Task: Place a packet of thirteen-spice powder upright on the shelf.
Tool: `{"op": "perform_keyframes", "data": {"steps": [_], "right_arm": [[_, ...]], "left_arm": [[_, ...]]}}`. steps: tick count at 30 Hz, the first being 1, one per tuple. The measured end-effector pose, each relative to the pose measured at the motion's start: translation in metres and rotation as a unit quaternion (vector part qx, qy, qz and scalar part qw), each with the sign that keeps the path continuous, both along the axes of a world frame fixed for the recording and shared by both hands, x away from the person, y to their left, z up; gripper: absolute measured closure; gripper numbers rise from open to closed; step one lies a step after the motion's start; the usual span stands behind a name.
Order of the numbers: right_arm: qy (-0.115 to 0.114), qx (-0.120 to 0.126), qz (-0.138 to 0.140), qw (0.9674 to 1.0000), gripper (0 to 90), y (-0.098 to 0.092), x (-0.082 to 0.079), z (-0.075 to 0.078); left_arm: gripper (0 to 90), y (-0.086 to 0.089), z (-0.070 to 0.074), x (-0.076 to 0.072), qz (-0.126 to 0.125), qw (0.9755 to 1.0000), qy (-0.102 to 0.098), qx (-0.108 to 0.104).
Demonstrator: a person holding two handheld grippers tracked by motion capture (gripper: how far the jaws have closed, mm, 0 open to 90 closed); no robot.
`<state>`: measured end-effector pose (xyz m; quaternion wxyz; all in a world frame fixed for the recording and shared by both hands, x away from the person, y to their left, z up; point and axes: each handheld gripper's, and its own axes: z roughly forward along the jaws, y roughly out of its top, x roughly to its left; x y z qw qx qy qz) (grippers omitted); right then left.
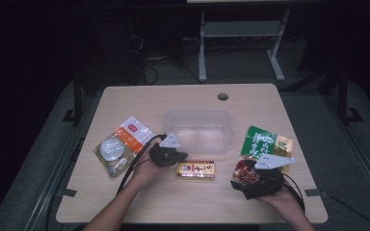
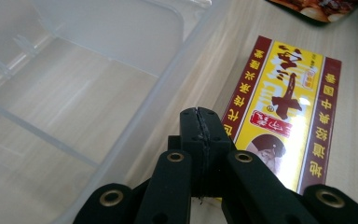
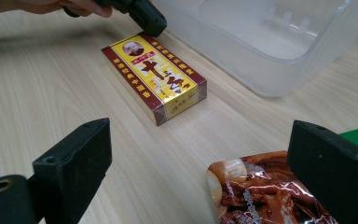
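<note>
Now: left tool (image 2: 200, 122) closed | between bin (image 2: 135, 51) wall and box (image 2: 284, 112) edge

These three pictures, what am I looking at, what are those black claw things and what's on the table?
A person sits at a wooden table holding a hand-operated claw in each hand. One picture looks down from above; each of the other two comes from a camera on a claw. The left gripper is shut and empty, beside a yellow and red box. The right gripper is open, over a green and brown food pouch. Also there: a clear plastic bin and an orange and white packet.
</note>
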<state>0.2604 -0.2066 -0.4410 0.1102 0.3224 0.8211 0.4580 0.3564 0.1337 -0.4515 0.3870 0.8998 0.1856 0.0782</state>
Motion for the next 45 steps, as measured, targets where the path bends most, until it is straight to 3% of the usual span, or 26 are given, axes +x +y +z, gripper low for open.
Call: {"op": "perform_keyframes", "data": {"steps": [6,12,19,22,25,28,30,32,34,38,45], "right_arm": [[-0.001,0.000,0.001,1.0000,6.4,0.000,0.000,0.000],[0.000,-0.001,0.002,1.0000,6.4,0.000,0.001,0.000],[-0.002,-0.002,0.004,1.0000,6.4,0.000,-0.001,0.000],[-0.002,-0.002,0.005,1.0000,6.4,0.000,-0.001,0.000],[-0.001,-0.001,0.004,1.0000,6.4,0.000,0.000,0.000],[0.000,-0.002,0.006,1.0000,6.4,0.000,0.000,-0.001],[0.002,-0.003,0.007,1.0000,6.4,0.001,0.000,-0.001],[0.001,-0.004,0.008,1.0000,6.4,0.002,-0.001,-0.001],[0.000,-0.004,0.009,0.9999,6.4,0.002,-0.001,-0.001],[0.002,-0.005,0.011,0.9999,6.4,0.003,-0.001,-0.001],[0.004,-0.006,0.012,0.9999,6.4,0.002,-0.001,-0.001]], "left_arm": [[89.7,0.009,0.000,-0.008,0.000,0.9997,0.024,-0.006],[89.7,0.022,-0.001,-0.019,-0.002,0.9981,0.061,-0.006],[89.0,0.027,-0.001,-0.032,-0.003,0.9971,0.076,-0.008],[84.2,0.031,0.006,-0.035,0.009,0.9976,0.068,-0.007],[70.0,0.035,0.013,-0.040,0.012,0.9976,0.067,-0.016],[62.4,0.037,0.017,-0.051,0.007,0.9976,0.066,-0.019],[47.9,0.036,0.017,-0.058,-0.003,0.9971,0.071,-0.026],[41.3,0.034,0.016,-0.061,-0.006,0.9969,0.073,-0.027],[35.2,0.031,0.016,-0.063,-0.012,0.9976,0.063,-0.026],[25.5,0.018,0.010,-0.063,-0.013,0.9980,0.060,-0.016],[22.0,-0.001,0.002,-0.064,-0.013,0.9987,0.049,-0.002]]}}
